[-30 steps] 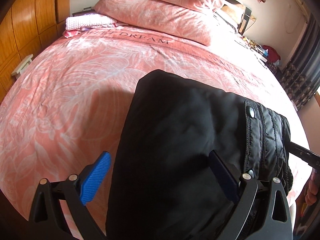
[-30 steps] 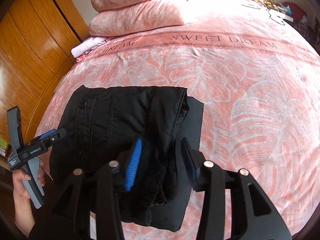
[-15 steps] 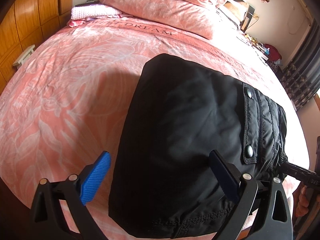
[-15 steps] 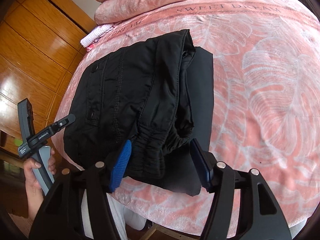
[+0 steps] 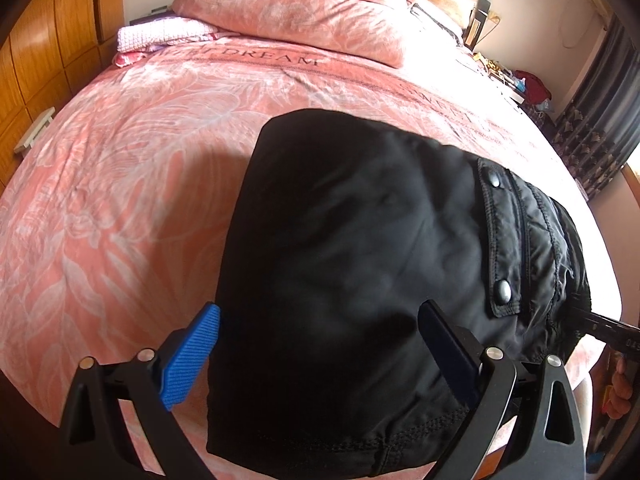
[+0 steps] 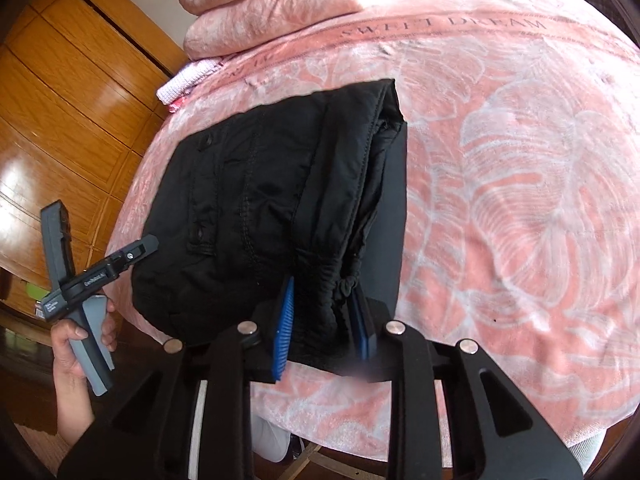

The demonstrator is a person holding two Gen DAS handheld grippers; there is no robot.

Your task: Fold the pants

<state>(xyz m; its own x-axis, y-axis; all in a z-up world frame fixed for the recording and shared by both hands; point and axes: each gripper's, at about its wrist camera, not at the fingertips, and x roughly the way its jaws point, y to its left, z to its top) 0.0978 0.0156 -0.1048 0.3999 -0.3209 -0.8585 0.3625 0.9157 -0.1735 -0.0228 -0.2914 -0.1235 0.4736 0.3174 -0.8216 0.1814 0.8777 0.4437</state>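
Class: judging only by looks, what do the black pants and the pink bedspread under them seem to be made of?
Pants: probably padded nylon-like synthetic, with a slight sheen, quilted stitch lines and metal snaps.
Bedspread: likely soft plush or fleece, matte and fuzzy, printed with pale leaves.

**Pants at the bed's near edge**

The folded pants [image 6: 272, 208] lie on the bedspread [image 6: 520, 184] near its front edge. Behind them, pillows [image 5: 304, 12] sit at the bed's head; a wardrobe [image 6: 60, 120] stands left.

Left claw [image 5: 316, 354] spread; right claw [image 6: 322, 320] clamped.
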